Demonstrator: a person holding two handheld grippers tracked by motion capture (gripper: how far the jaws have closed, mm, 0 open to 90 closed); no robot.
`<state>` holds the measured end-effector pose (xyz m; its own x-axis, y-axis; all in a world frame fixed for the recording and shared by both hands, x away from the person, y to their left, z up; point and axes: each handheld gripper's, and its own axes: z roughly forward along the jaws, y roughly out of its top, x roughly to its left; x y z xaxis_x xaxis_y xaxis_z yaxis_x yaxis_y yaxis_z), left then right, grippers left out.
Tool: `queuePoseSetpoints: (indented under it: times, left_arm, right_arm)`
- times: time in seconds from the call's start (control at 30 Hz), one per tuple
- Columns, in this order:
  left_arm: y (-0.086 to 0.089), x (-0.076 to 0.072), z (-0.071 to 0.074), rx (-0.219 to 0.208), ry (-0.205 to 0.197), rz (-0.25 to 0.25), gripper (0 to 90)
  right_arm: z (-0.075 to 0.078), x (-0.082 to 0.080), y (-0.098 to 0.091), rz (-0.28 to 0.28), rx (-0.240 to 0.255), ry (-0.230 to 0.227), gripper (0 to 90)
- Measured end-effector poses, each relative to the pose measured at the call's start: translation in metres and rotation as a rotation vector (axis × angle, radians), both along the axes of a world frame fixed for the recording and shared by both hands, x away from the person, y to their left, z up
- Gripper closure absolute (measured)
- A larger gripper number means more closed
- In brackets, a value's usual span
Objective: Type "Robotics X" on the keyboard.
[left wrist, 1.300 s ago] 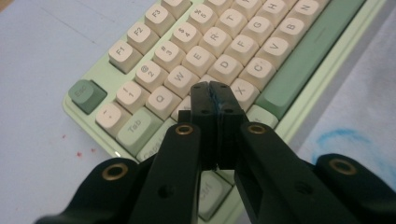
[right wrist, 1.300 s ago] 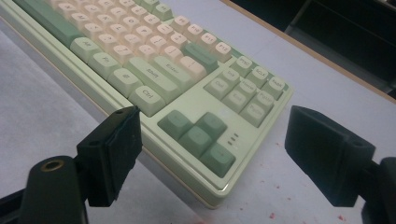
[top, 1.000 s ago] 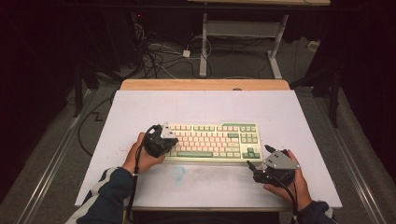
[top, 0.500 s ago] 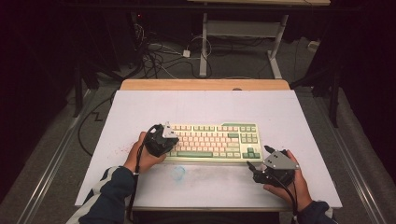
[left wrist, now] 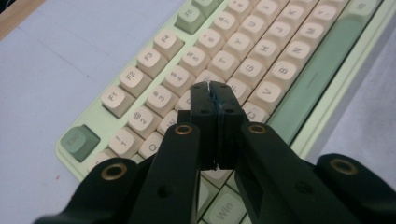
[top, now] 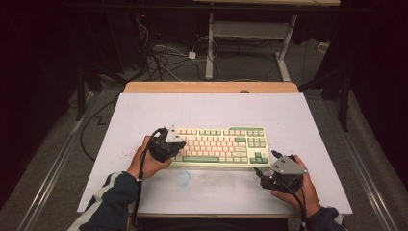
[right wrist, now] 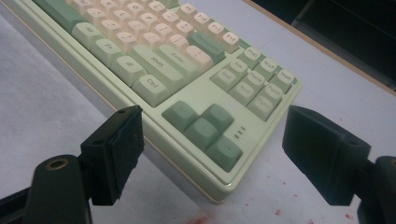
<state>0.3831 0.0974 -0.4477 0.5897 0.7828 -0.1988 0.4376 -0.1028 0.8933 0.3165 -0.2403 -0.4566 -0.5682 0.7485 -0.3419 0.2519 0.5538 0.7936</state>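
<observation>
- Pressing down, by the look of it: left gripper [left wrist: 215, 100] has its jaws closed together with nothing between them, tips over the left letter keys of the keyboard [left wrist: 261, 60], around the D/F/C area; cannot tell if the tips actually touch a key
- in the high view the left gripper [top: 166, 143] sits over the keyboard's [top: 221, 146] left end, hand behind it on the near-left side
- right gripper [right wrist: 210, 154] has jaws wide apart, holding nothing; the keyboard's near right corner with the arrow keys [right wrist: 203, 128] lies straight ahead between the jaws, not touching either pad
- in the high view the right gripper [top: 276, 171] hovers just off the near right corner, near but apart from the case
- keyboard lies mid-surface [top: 144, 115], long axis running left to right across the person's front, spacebar edge nearest the person
- key relation: keys lie directly under and ahead of the left gripper, so the left hand is the working one; the right is nearer to the corner only, likely placed to brace or steady the case
- judgement: next move looks like a short poke on a key with the closed tips; risk is catching two neighbouring keys at once, or the keyboard sliding on the surface if the right does not hold it
</observation>
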Motion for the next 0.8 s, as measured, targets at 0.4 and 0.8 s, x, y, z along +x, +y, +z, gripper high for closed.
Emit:
queuePoseSetpoints:
  times: [0.4, 0.8]
  left_arm:
    - [-0.009, -0.008, 0.006, -0.008, -0.026, -0.034, 86.2]
    - [-0.019, -0.019, 0.007, -0.01, -0.034, -0.076, 86.0]
  right_arm:
    - [-0.001, 0.001, 0.001, 0.003, -0.001, 0.008, 21.8]
    - [-0.001, 0.001, 0.001, 0.003, 0.0, 0.008, 22.1]
